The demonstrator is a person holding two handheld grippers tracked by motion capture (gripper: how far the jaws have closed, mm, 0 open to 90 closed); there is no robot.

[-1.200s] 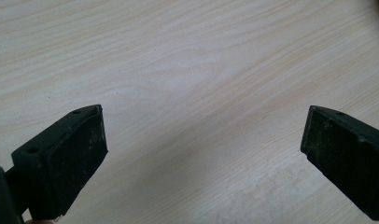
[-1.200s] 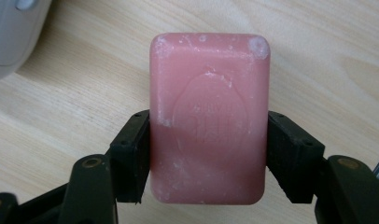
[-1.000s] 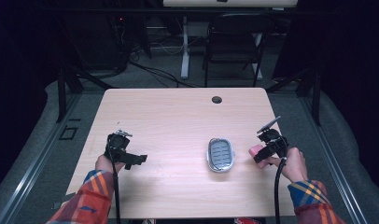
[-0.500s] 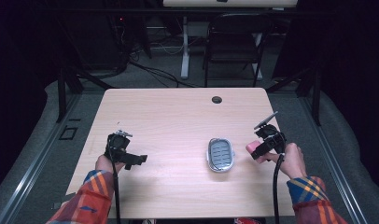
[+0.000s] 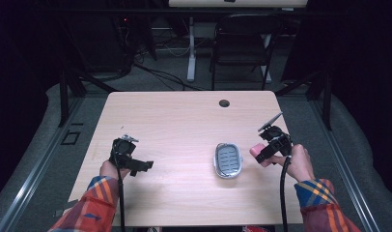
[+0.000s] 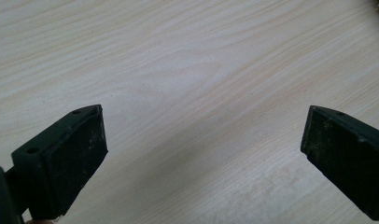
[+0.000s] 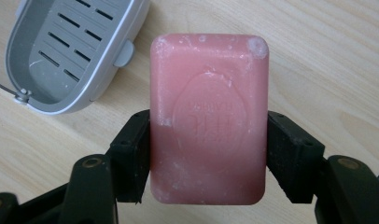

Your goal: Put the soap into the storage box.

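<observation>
pink soap bar clamped between right hand-held gripper jaws, lifted off desk. grey slotted soap dish just beside it, nothing between. left hand-held gripper jaws wide, empty.

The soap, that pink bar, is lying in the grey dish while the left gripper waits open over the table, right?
Not quite. The soap is not in the dish: the right gripper holds it between its jaws beside the dish, which is empty, as the right gripper view shows. The left gripper does wait open over the table.
</observation>
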